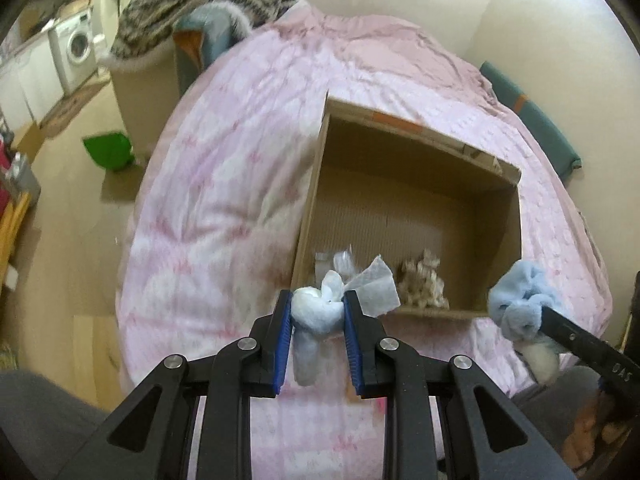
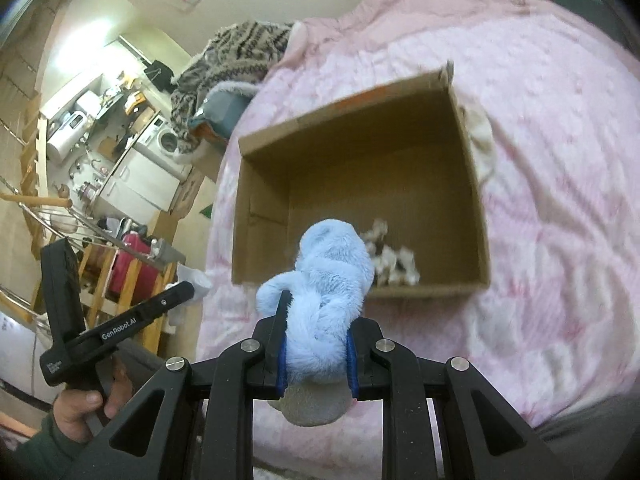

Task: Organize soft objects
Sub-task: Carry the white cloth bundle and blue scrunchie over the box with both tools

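Pink blotched bedspread (image 1: 224, 184), brown box (image 1: 496, 216), pale-blue fluffy sock (image 2: 328, 280).

Bed w/ pink quilt (image 1: 224, 184) carries open cardboard box (image 1: 500, 216), striped blanket (image 1: 208, 4) at far end.

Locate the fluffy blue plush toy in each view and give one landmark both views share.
Left wrist: fluffy blue plush toy at the right edge, clamped in the right tongs.
Right wrist: centre, low, toy between the tongs' blue pads.
Shared landmark: open cardboard box on the pink bedspread.
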A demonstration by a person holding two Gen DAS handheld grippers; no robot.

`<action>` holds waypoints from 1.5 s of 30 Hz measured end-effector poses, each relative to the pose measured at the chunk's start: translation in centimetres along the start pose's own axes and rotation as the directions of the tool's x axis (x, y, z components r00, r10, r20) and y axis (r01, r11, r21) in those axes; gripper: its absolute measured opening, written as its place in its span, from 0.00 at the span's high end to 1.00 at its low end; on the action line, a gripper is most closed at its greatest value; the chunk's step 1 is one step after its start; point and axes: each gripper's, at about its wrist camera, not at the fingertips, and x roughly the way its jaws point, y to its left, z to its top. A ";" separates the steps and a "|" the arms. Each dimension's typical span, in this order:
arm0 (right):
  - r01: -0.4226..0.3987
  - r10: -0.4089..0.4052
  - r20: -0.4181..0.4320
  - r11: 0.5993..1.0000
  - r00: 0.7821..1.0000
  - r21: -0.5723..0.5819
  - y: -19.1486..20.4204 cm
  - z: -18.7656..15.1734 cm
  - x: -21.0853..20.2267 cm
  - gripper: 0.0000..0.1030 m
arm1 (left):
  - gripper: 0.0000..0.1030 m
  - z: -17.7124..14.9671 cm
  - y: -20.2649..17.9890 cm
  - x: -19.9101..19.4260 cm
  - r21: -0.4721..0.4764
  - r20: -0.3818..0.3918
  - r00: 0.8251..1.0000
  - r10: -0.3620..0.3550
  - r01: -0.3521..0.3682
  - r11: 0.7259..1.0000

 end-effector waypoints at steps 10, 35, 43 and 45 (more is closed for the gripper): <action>0.059 -0.058 0.088 0.998 0.994 -0.017 -1.2 3.7 0.0 0.77 | 0.79 4.1 -1.2 2.7 0.068 0.028 0.999 0.025 -0.026 0.997; 0.268 -0.269 -0.079 0.963 0.960 -0.016 -4.9 3.7 9.1 0.76 | 0.79 4.0 -4.2 10.7 0.198 -0.018 1.000 0.016 -0.012 0.980; 0.282 -0.285 -0.090 0.959 0.954 -0.038 -4.6 3.5 9.8 0.75 | 0.78 3.5 -4.7 11.4 0.227 -0.034 0.999 0.024 -0.016 0.974; 0.282 -0.284 -0.097 0.959 0.954 -0.040 -4.5 3.5 10.0 0.73 | 0.78 3.5 -4.8 11.5 0.219 -0.045 0.999 0.012 -0.002 0.976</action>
